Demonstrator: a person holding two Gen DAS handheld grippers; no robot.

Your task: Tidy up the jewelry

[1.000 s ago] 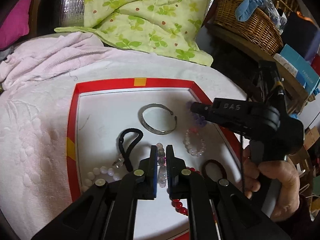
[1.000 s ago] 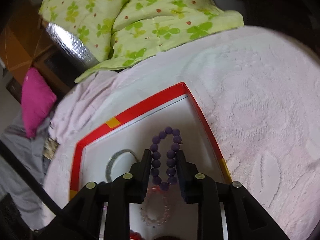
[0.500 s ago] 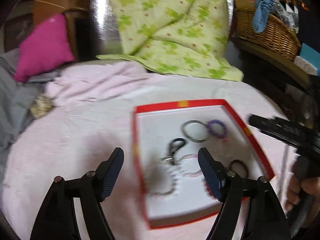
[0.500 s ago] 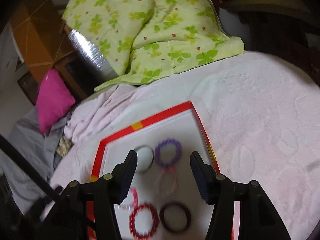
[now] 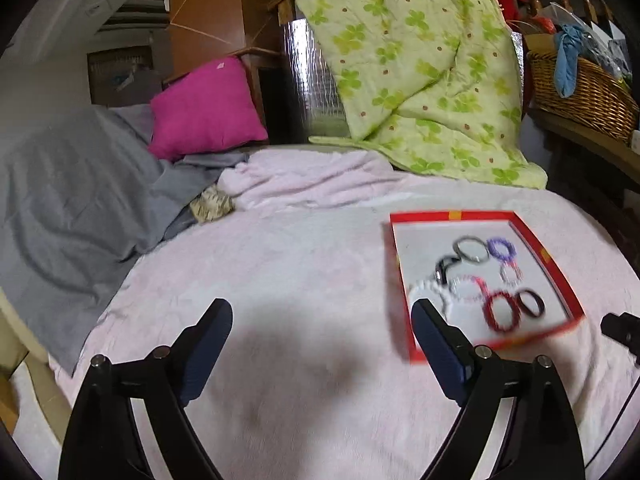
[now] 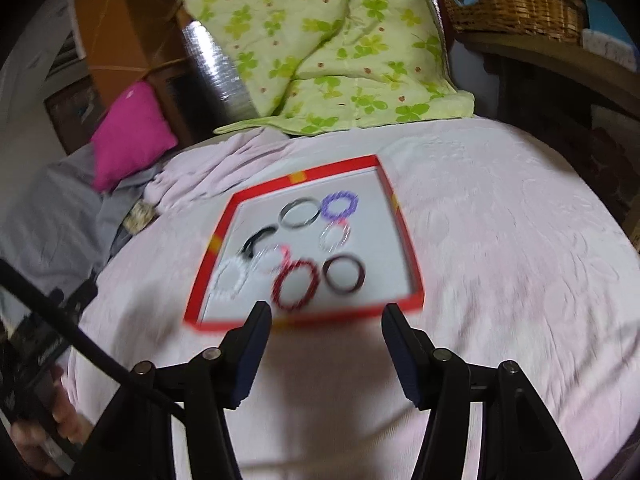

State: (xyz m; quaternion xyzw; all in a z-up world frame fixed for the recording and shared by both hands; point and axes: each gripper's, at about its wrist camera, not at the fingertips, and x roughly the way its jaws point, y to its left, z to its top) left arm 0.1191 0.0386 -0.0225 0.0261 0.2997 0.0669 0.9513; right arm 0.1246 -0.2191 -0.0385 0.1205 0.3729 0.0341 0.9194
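My left gripper [image 5: 322,320] hangs over the pale pink textured blanket [image 5: 280,280], its jaws widening and nothing but blanket between them. My right gripper [image 6: 326,324] hovers just short of the near edge of the shallow red-rimmed tray with a white floor [image 6: 404,232], its jaws parting too and gripping nothing. All the jewelry lies inside that tray: a silver metal bangle [image 6: 300,213] at the far end with a purple beaded bracelet [image 6: 340,204] just beside it, a pale pink beaded bracelet [image 6: 335,236] below that, a black cord loop [image 6: 256,242] toward the tray's left side, a white beaded bracelet [image 6: 230,278] at the near left, a dark red beaded bracelet [image 6: 296,286] and a dark brown ring-shaped band [image 6: 344,274] side by side nearest me. The pieces look blurred. Beyond the blanket lie a green clover-print quilt [image 6: 320,40] and a magenta cushion [image 6: 128,132].
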